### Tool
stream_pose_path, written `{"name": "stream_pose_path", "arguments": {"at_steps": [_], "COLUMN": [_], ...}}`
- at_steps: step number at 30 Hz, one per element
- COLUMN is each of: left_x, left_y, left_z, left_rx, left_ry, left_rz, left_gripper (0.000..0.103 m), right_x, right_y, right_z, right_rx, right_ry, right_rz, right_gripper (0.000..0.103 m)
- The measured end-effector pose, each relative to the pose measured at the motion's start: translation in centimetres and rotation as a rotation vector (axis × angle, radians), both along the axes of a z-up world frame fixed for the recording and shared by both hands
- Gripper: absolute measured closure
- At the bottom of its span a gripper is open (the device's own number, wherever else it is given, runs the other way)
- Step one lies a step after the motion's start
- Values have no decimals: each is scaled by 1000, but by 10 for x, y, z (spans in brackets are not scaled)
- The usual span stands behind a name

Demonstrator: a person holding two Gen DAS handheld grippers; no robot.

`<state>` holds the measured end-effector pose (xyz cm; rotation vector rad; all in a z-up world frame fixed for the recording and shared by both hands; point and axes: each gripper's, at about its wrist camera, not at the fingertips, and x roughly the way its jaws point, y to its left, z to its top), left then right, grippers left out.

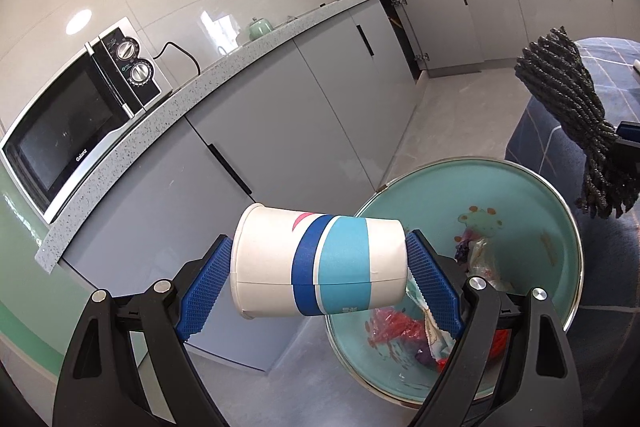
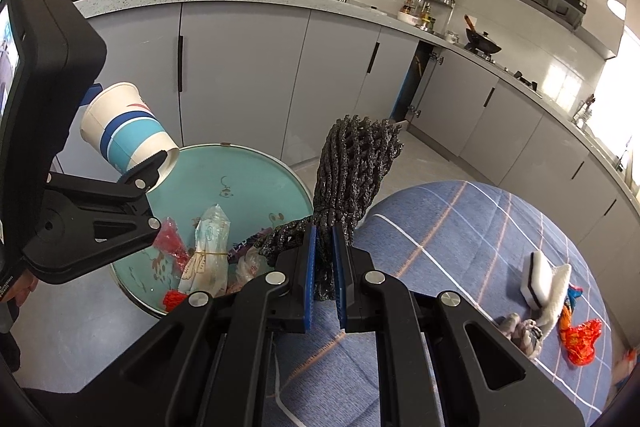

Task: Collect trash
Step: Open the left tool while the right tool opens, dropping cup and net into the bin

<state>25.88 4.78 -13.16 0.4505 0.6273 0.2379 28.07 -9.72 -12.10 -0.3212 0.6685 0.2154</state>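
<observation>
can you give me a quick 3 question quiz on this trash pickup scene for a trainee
1. True or false: the left gripper holds the paper cup end to end, lying sideways.
2. What is the right gripper clamped on?
A. sponge
B. dark rope bundle
C. red wrapper
3. Fill in: the teal bin already holds some ____.

Key:
1. True
2. B
3. trash, meaning wrappers

Left claw (image 1: 320, 267): matte black angular plastic arms, joined by round silver screws; blue ribbed rubber pads (image 1: 434, 279) fitted inside. Right claw (image 2: 324, 267): built alike. Black boxy housing seen behind left claw.
</observation>
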Motion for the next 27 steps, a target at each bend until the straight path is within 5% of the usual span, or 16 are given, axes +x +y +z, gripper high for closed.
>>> {"name": "stream_pose_path", "arguments": {"at_steps": [10,12,14,15,27], "left_x": [5,6,6,5,4], "left_y": [7,7,6,5,-1], "left_z": [-4,-5,-6,-7,-7], "left_rx": [2,3,3,3,1], "left_ry": [14,19,22,23,27], "left_rz": [16,15,9,4,-10], "left_gripper": [16,16,16,13,7], "right_x": [7,9,9,9,3], "right_y": [9,10,8,6,-16], "right_z": [-5,-6,-6,-7,-7], "right_rx": [10,16,27,34,42], "right_ry": [1,1,-4,-3,4], "right_rz": [53,57,58,57,4], "right_gripper": [92,85,56,55,55]}}
